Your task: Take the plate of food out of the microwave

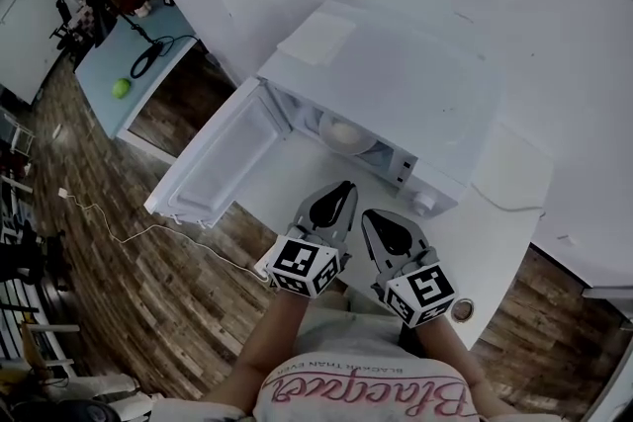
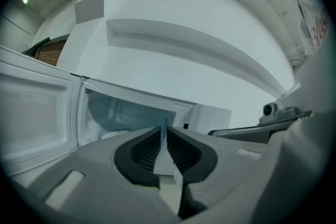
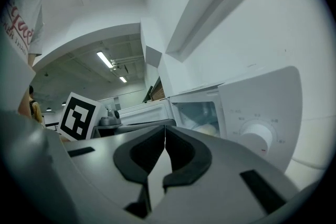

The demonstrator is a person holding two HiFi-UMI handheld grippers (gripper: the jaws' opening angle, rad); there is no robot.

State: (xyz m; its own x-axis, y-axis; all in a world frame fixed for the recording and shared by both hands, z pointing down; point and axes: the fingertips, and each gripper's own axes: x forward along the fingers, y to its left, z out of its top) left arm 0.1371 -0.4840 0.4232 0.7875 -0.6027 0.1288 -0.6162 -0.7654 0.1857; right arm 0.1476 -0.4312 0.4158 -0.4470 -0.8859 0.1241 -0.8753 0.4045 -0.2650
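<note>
Plate of food [image 1: 346,134]: pale round dish with a pale mound, inside the open microwave [image 1: 420,74]. Your left gripper [image 1: 345,187] and right gripper [image 1: 372,217] sit just before the microwave, jaws together, empty.

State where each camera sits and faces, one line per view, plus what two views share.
Head view: on the head, looking steeply down at the open microwave and plate; left gripper, right gripper, forearms, shirt show.
Left gripper view: on the left gripper, along its shut jaws into the cavity; shirt top right.
Right gripper view: on the right gripper, along its shut jaws at the dial; shirt top left.
Shared: both gripper views show the cavity and the other gripper.
</note>
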